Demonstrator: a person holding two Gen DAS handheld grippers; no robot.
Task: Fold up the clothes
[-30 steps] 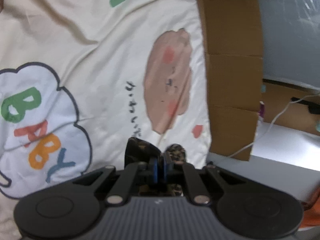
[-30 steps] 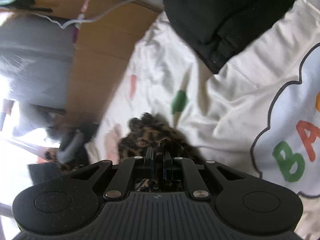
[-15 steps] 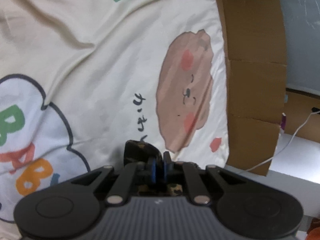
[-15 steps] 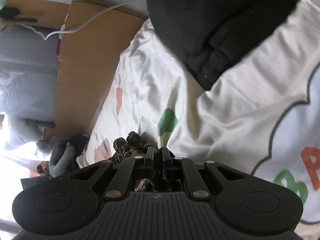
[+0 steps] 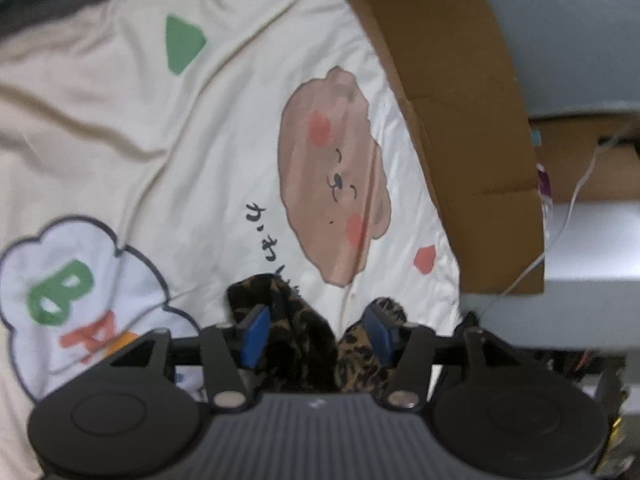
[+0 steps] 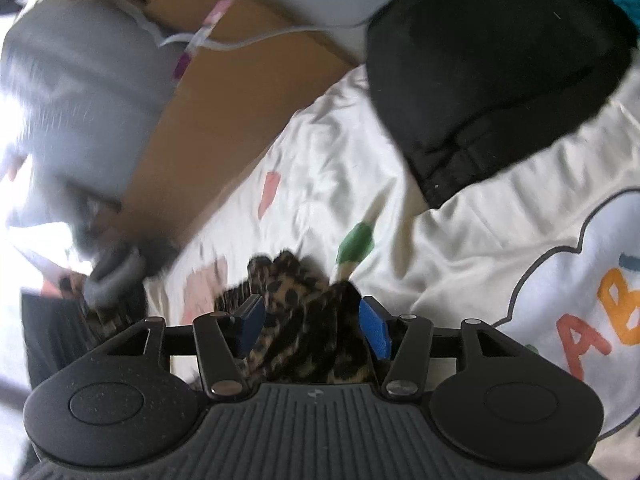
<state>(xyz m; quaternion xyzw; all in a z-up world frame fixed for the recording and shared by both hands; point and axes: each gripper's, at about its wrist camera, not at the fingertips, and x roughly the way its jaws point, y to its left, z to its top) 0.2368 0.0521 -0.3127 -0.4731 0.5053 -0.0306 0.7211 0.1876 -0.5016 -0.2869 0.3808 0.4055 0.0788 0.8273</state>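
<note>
1. Left wrist view first: we've got the leopard-print garment [image 5: 296, 344] bunched up right between the left gripper [image 5: 316, 332] fingers, lying on the bed. The jaws are opening, the blue pads [image 5: 253, 333] stand clear of the fabric on both sides, so nothing's clamped.

2. Same story on the other side. The right gripper [image 6: 314, 326] jaws are opening too, with the leopard cloth [image 6: 304, 320] heaped in the gap and spilling forward past the fingertips.

3. The relation that matters for us: the garment sits dead ahead and below both sets of jaws. In the right view it trails off left toward the bed edge, so we'd guess that's its long axis, but it's too crumpled and blurred to be sure. Neither hand looks nearer; both are right on top of it.

4. Texture-wise it reads as soft, plushy stuff, tan with dark spots, in floppy folds. We'd expect it to slump, not hold a crease.

5. Underneath is a cream bedsheet [image 5: 120, 120], smooth and lightly wrinkled, printed with a brown cartoon bear face [image 5: 336, 176], a green triangle [image 5: 184, 42] and a cloud with coloured letters [image 5: 76, 296].

6. Further out: a black garment [image 6: 492, 76] lies near the top right of the right view, a flat brown cardboard panel [image 5: 452, 112] runs along the bed edge, and a white cable [image 6: 240, 40] crosses over it.
</note>
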